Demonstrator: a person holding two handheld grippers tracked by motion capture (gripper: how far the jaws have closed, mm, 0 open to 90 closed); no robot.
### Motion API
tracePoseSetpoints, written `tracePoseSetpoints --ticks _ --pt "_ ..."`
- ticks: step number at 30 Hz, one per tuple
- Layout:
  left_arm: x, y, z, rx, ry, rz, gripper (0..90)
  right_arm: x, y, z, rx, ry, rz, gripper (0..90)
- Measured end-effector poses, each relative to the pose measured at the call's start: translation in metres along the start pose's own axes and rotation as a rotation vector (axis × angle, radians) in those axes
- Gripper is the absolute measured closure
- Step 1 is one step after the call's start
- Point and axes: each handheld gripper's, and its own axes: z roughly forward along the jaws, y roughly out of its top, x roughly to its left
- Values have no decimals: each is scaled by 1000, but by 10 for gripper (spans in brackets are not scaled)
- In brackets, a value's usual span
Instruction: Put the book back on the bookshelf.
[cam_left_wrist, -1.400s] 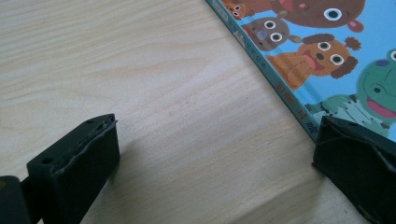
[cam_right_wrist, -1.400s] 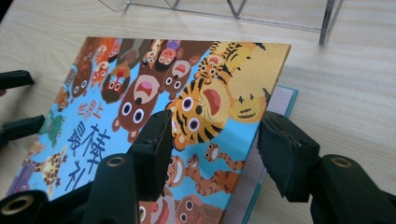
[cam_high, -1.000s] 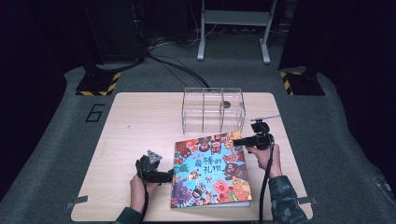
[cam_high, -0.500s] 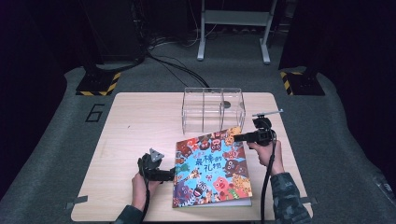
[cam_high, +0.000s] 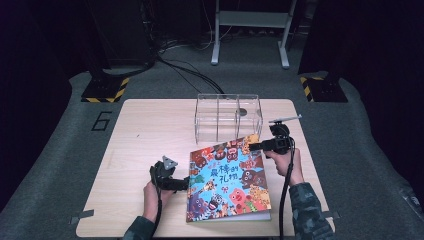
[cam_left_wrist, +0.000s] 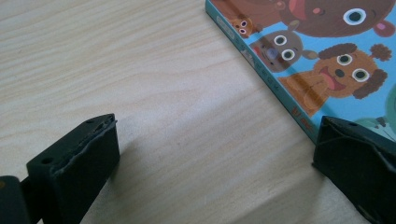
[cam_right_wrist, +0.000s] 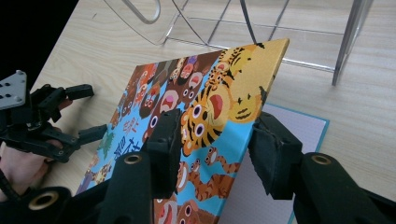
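A colourful picture book (cam_high: 227, 182) lies on the wooden table (cam_high: 150, 130). Its front cover (cam_right_wrist: 210, 102) is tilted up at the right edge, baring a pale inner page (cam_right_wrist: 299, 135). My right gripper (cam_high: 255, 146) straddles that raised edge. In the right gripper view (cam_right_wrist: 217, 149) one jaw is over the cover and the other under it, with a wide gap and no squeeze. My left gripper (cam_high: 184, 183) rests on the table at the book's left edge (cam_left_wrist: 280, 88). Its jaws (cam_left_wrist: 217, 140) are spread wide with bare wood between them, and it also shows far off (cam_right_wrist: 88, 112).
A clear plastic divided box (cam_high: 227, 115) stands just beyond the book, close to the raised cover corner, and shows nearer as a clear plastic wall (cam_right_wrist: 280, 28). Bare wood spreads over the left and far parts of the table. Black stands and cables sit on the dark floor behind.
The book's right cover edge has come up a little with the right gripper. The left gripper has stayed in place.
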Motion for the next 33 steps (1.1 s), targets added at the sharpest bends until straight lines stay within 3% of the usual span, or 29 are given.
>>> tracePoseSetpoints --ticks 1,10,11,12,24,33 --pt "1 1 0 14 -4 21 1 0 0 0 0 5 3 551" --pt "2 7 5 28 -13 27 1 2 5 1 11 14 0 547" --pt "3 9 6 26 -13 44 1 4 7 0 17 8 1 540" --pt "2 9 6 28 -13 28 1 4 7 1 15 6 -9 538" --pt "3 14 13 20 -16 31 2 8 15 1 16 22 7 553" --pt "3 17 16 14 -15 41 3 14 23 1 36 -2 1 559"
